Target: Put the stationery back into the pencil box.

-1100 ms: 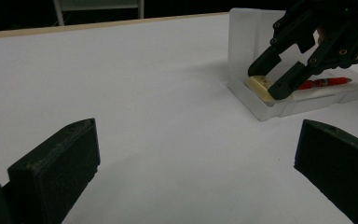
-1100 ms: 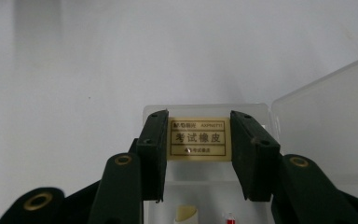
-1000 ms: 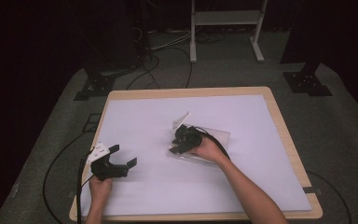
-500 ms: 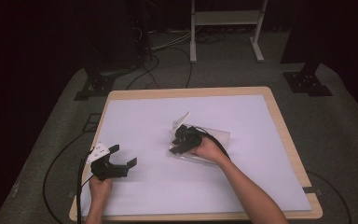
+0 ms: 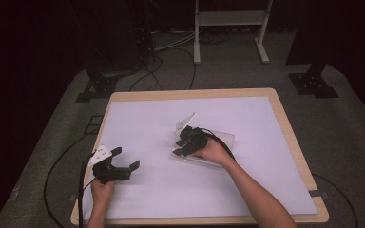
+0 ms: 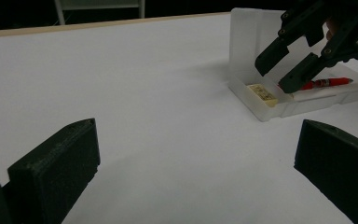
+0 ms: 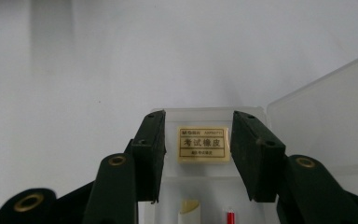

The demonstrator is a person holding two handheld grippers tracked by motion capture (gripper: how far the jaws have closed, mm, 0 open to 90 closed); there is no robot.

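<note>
Now the right gripper (image 7: 196,154), just opening, straddles the eraser (image 7: 203,145) without touching; the left gripper (image 6: 198,177) gapes wide.

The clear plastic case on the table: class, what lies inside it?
Inside the open case lie a cream eraser with a printed label, a red pen and a white stick beside it. The right tongs cover the rest.

The eraser (image 7: 203,145) in the clear case (image 7: 317,116) bears a gold-framed label: "M&G" top left, large "考试橡皮" in the middle; the smaller lines are unreadable.
</note>
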